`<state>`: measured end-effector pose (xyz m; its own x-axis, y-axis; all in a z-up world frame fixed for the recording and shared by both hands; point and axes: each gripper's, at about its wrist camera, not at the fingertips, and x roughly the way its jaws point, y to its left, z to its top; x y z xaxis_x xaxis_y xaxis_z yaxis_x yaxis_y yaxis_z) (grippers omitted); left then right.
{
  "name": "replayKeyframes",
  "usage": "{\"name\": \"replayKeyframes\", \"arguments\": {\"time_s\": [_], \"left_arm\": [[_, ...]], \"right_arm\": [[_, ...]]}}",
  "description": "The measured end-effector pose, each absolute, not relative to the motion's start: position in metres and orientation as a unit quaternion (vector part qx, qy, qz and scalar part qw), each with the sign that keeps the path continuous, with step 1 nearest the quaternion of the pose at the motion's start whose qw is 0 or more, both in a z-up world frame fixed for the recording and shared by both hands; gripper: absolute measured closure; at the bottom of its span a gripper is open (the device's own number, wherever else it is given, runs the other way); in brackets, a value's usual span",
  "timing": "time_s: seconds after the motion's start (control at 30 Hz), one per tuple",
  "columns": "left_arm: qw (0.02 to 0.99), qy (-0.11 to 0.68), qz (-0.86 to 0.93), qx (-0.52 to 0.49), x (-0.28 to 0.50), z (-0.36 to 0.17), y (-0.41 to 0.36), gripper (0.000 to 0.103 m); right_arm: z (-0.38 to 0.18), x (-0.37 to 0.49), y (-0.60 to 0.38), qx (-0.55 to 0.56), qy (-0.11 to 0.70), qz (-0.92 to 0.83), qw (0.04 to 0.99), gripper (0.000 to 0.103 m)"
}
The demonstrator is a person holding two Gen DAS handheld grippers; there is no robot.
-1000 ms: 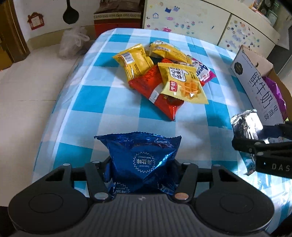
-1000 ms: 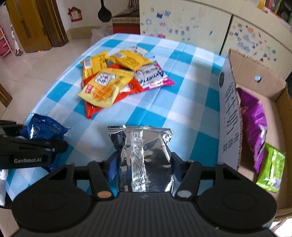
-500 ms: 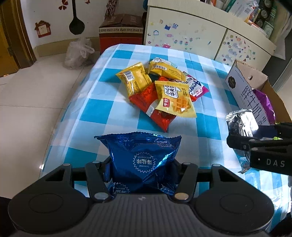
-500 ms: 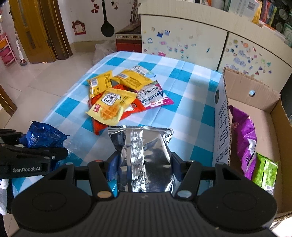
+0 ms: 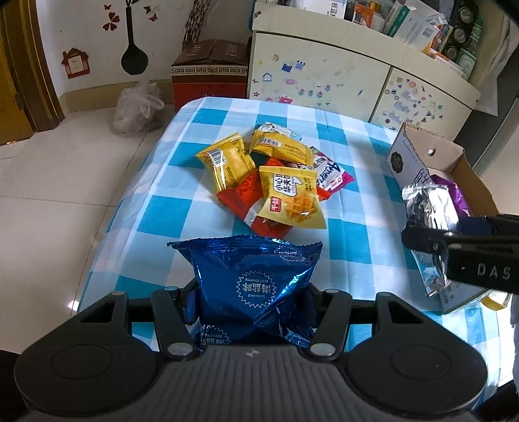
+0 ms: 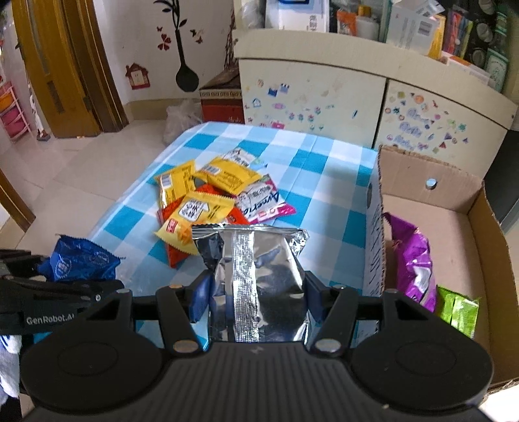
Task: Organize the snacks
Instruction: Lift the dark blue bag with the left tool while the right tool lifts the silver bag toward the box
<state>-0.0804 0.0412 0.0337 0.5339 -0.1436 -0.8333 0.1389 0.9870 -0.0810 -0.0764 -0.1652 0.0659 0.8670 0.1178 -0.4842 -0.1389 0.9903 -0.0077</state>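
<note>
A checked tablecloth is spread directly ahead of the gripper. Beyond it, a stickered cabinet is set against the far wall, with boxes stacked on top. Ahead and left, a red carton, a plastic bag and a wooden door are seen.

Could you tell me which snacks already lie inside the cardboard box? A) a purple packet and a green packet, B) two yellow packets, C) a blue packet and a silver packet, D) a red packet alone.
A: in the right wrist view, the purple packet and green packet lie inside the cardboard box.
</note>
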Motion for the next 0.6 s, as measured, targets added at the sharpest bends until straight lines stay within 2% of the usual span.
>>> {"name": "replayKeyframes", "arguments": {"time_s": [0.6], "left_arm": [[0.876,0.46,-0.144,-0.016,-0.073,0.067,-0.012,0.04]], "right_arm": [[0.111,-0.103,-0.231,0.06,0.175,0.038,0.982,0.043]]}}
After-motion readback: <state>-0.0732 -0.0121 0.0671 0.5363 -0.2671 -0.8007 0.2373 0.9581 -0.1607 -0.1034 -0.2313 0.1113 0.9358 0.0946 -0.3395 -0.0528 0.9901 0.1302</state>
